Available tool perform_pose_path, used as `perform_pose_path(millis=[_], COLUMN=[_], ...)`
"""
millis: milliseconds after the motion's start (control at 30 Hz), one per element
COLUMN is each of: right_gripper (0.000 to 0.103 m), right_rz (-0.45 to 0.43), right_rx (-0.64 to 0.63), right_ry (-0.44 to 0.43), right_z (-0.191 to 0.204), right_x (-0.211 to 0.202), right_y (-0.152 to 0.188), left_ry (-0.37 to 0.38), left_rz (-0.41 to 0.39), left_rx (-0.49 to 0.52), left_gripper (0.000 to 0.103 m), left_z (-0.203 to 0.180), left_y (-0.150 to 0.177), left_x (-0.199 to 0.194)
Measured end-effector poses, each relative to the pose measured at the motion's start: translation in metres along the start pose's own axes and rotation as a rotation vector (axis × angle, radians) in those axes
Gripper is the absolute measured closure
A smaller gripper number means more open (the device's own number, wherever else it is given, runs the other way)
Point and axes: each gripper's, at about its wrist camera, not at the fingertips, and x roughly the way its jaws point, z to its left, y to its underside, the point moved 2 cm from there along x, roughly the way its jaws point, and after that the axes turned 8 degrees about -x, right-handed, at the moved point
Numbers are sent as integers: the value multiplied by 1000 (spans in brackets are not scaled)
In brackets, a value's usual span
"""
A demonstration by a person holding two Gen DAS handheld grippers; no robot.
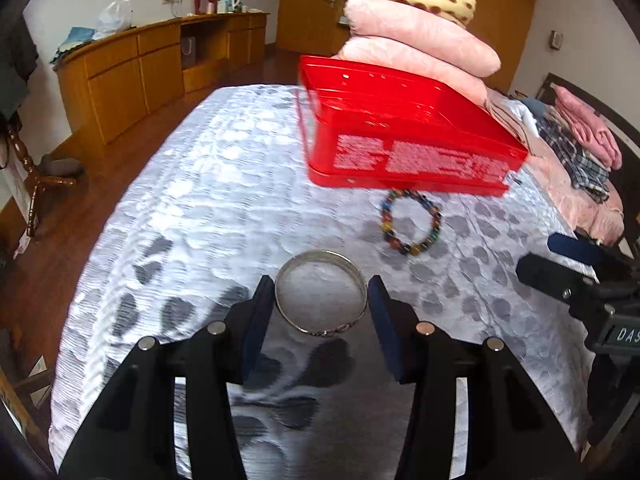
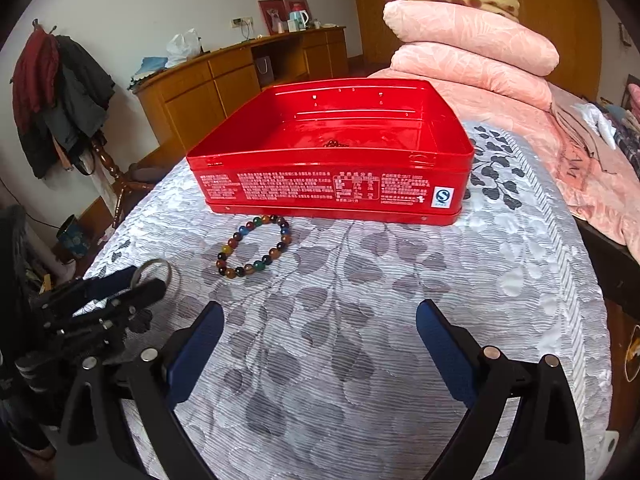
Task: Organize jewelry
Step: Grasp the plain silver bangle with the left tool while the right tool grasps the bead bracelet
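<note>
Left wrist view shows us our left claw (image 1: 321, 300) closed on a silver bangle (image 1: 320, 293), its blue pads (image 1: 259, 312) pressed against the ring's two sides just above the grey leaf-patterned bedspread (image 1: 200, 208). Beyond it a bracelet of multicoloured beads (image 1: 412, 222) lies flat on the cover, just in front of an open red tin box (image 1: 400, 136) with white print on its near wall. From the right wrist view we see our right claw (image 2: 320, 344) spread wide and holding nothing, over bare bedspread, with the beaded bracelet and the box ahead of it. A few dark beads (image 2: 336, 144) rest inside the box. Folded pink quilts (image 2: 472, 48) are stacked behind it.
</note>
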Motion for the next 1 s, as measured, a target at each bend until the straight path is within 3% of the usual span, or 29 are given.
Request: perform_pose_path(millis=[200, 500, 867, 1000], right_gripper=[15, 44, 58, 73], right_rz=[11, 82, 106, 90], right_rx=[14, -2, -20, -46], right_ry=[-29, -19, 35, 49], right_z=[7, 19, 21, 22], right_x=[13, 56, 79, 79], right_y=[-14, -38, -47, -47], left_ry=[-21, -18, 1, 2], left_rz=[-21, -25, -37, -40], left_rx=[-16, -38, -39, -33], left_gripper=[56, 56, 56, 56], left_z=[10, 21, 25, 24], left_y=[-16, -31, -41, -42], left_x=[2, 10, 12, 12])
